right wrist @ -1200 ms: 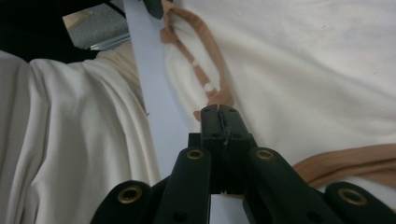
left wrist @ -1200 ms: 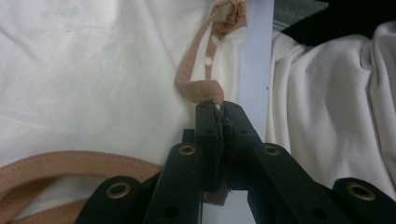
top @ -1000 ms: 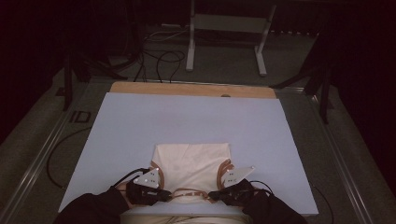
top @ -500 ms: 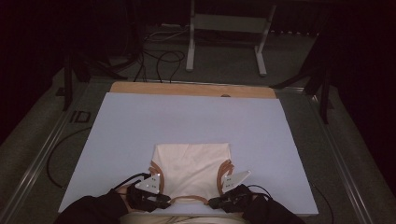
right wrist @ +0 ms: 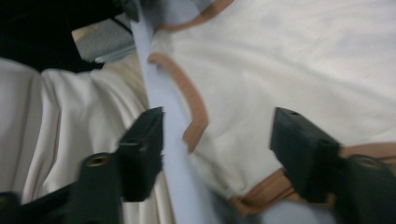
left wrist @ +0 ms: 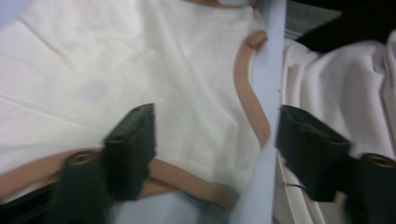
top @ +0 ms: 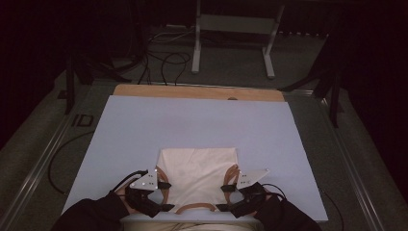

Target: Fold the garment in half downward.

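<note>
A cream sleeveless top (top: pixel 197 168) with tan trim lies flat on the lilac table cover (top: pixel 202 125), its neckline toward the near edge. My left gripper (top: pixel 168 196) sits at its near left shoulder and my right gripper (top: pixel 222 198) at its near right shoulder. Both sets of jaws have just been opening. In the left gripper view the left gripper (left wrist: pixel 215 116) stands open over the top (left wrist: pixel 140 60), whose trimmed corner lies between the pads, untouched. In the right gripper view the right gripper (right wrist: pixel 218 116) is likewise open astride the shoulder corner of the top (right wrist: pixel 303 56).
The table cover's near edge (left wrist: pixel 268 70) runs between the jaws, with pale cloth (left wrist: pixel 336 93) hanging below it. A wooden strip (top: pixel 197 92) borders the far side. Cables (top: pixel 166 60) and a grey stand (top: pixel 231 29) are on the floor beyond the table.
Both grippers were shut on the top's near shoulders and have let go, their jaws now apart. The hands have stayed at the near edge.
</note>
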The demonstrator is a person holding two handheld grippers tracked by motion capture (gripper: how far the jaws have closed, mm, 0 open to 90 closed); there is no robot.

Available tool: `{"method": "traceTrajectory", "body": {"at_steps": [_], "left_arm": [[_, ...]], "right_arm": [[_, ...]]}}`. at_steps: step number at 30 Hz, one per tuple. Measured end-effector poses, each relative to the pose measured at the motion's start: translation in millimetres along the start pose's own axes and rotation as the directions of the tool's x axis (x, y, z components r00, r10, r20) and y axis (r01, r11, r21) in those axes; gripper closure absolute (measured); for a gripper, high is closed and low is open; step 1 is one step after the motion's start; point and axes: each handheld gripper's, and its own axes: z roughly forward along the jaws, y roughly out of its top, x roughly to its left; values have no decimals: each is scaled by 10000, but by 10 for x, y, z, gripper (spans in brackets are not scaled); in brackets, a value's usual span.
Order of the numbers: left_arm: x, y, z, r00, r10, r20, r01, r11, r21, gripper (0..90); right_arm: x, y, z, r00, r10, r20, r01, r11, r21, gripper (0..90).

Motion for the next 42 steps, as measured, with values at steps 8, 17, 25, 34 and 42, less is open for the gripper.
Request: {"method": "traceTrajectory", "body": {"at_steps": [8,17,25,34,42], "left_arm": [[97,96,-73,9989,-228,-410,203,9980,-594,15],[245,199,-169,9940,-282,-1054,163,9935,-1125,2],[381,286,-232,9916,-390,-1237,197,9880,-1532,2],[579,323,-238,9858,-596,-1572,353,9876,-1532,2],[800,312,-212,9803,-815,-1801,524,9856,-1605,3]], "right_arm": [[-141,103,-21,9983,-50,583,84,9983,-580,138],[-311,193,-62,9922,-213,1224,302,9970,-713,127],[-460,299,-128,9847,-268,1721,470,9923,-1144,135],[-665,389,-194,9732,-47,2300,390,9887,-1448,135],[-819,427,-199,9663,-35,2575,419,9888,-1436,133]]}}
